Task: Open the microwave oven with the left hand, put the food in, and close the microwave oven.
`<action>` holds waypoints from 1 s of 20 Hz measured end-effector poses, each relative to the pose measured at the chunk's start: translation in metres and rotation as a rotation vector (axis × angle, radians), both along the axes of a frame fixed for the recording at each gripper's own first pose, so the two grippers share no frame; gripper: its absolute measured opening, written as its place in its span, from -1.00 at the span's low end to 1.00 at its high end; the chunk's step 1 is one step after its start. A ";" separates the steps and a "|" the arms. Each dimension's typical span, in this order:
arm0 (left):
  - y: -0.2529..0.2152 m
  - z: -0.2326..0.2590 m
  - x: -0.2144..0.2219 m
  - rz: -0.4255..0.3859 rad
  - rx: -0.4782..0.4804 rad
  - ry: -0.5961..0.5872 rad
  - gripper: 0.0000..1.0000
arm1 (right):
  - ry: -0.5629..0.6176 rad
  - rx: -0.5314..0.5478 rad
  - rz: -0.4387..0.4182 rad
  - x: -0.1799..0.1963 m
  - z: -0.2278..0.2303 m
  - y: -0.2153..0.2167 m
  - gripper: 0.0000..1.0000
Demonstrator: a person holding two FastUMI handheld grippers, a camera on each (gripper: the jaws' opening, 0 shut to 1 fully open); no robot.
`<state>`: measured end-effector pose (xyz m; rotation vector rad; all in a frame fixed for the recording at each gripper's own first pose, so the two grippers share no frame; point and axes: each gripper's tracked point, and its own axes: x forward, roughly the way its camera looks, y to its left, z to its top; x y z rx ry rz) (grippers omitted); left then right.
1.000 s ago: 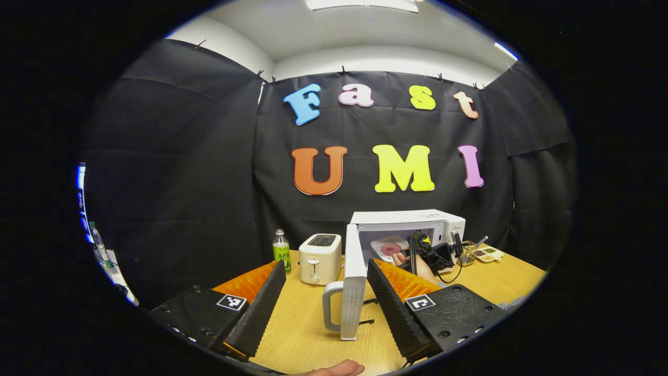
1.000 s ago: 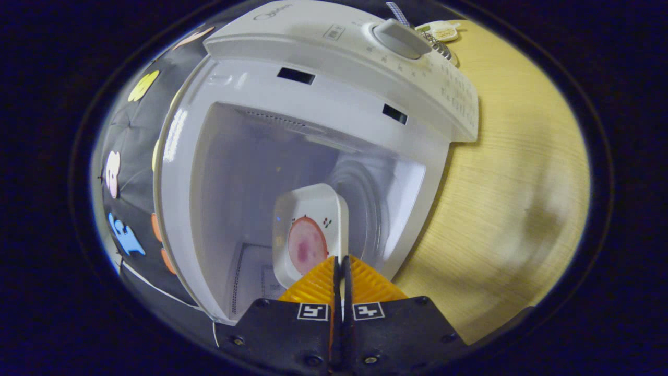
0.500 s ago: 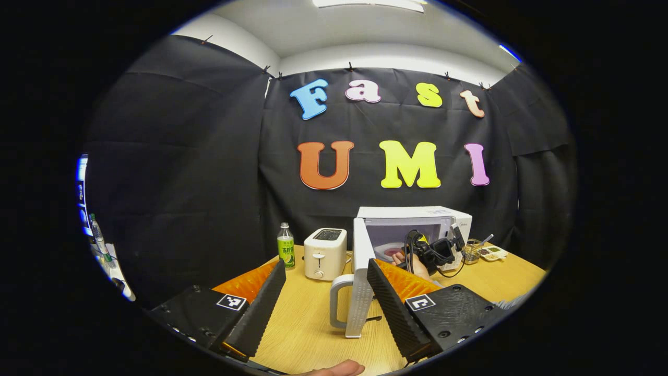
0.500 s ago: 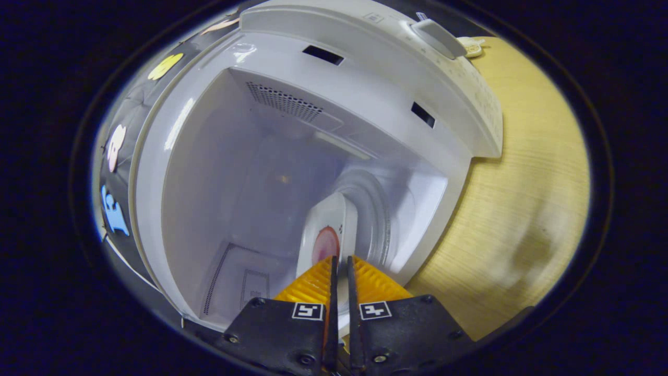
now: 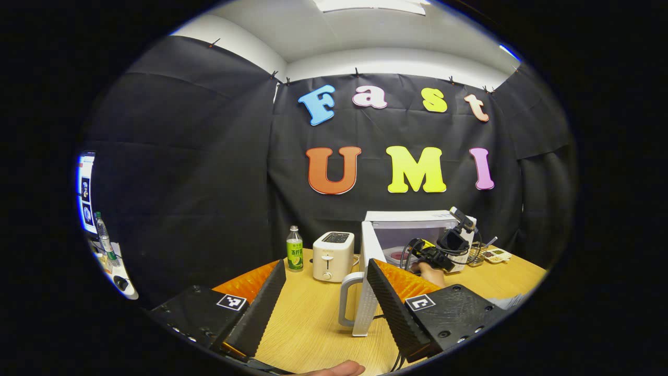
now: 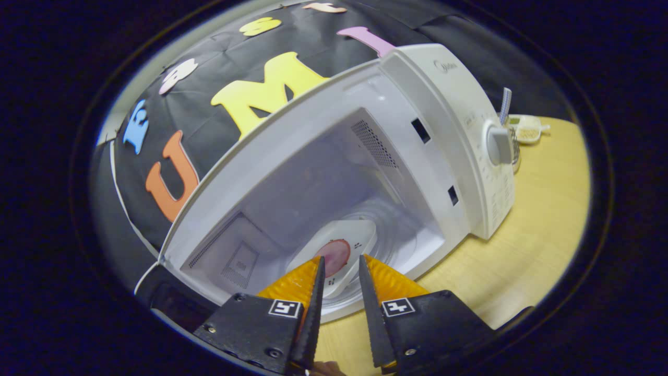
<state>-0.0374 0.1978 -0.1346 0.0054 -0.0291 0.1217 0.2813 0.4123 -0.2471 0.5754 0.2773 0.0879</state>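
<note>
The microwave (image 6: 365, 172) stands open at the surface's far edge with the plate of food (image 6: 336, 253) resting inside. My right claw (image 6: 339, 313) is parted just off the plate. My left claw (image 5: 326, 297) gapes wide near the door (image 5: 368, 282), which is left to shut.

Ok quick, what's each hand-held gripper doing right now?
Left hand-held gripper: open, holding nothing.
Right hand-held gripper: open, plate released inside microwave.
</note>
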 end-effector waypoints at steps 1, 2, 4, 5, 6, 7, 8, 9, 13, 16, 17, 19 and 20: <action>0.005 -0.001 -0.002 0.006 -0.004 -0.002 0.89 | -0.039 -0.035 0.015 -0.013 0.011 -0.003 -0.22; 0.007 -0.003 -0.004 0.013 -0.010 0.001 0.89 | -0.082 -0.075 0.026 -0.026 0.024 -0.009 0.08; 0.014 -0.009 -0.007 0.024 -0.021 0.013 0.89 | -0.169 -0.153 0.050 -0.048 0.049 -0.026 0.60; 0.012 -0.013 -0.008 0.012 -0.023 0.024 0.89 | -0.192 -0.165 0.082 -0.057 0.057 -0.026 0.96; 0.010 -0.017 -0.009 0.006 -0.024 0.039 0.89 | -0.208 -0.184 0.109 -0.067 0.067 -0.030 0.97; 0.017 -0.020 -0.009 0.020 -0.022 0.049 0.89 | -0.214 -0.212 0.131 -0.077 0.074 -0.037 0.80; 0.022 -0.023 -0.009 0.038 -0.011 0.057 0.89 | -0.228 -0.235 0.153 -0.087 0.084 -0.044 0.83; 0.028 -0.027 -0.009 0.060 0.006 0.061 0.89 | -0.241 -0.262 0.171 -0.098 0.092 -0.053 1.00; 0.030 -0.044 0.004 0.056 0.061 0.079 0.53 | -0.337 -0.374 0.218 -0.153 0.132 -0.094 1.00; 0.035 -0.059 0.014 0.049 0.040 0.094 0.07 | -0.421 -0.441 0.226 -0.202 0.153 -0.125 0.82; 0.038 -0.064 0.016 0.050 0.026 0.098 0.03 | -0.446 -0.461 0.229 -0.216 0.157 -0.135 1.00; 0.046 -0.074 0.027 0.063 0.001 0.108 -0.72 | -0.501 -0.495 0.224 -0.248 0.167 -0.155 1.00; 0.045 -0.079 0.033 0.047 -0.006 0.117 -0.84 | -0.524 -0.518 0.210 -0.261 0.174 -0.168 0.82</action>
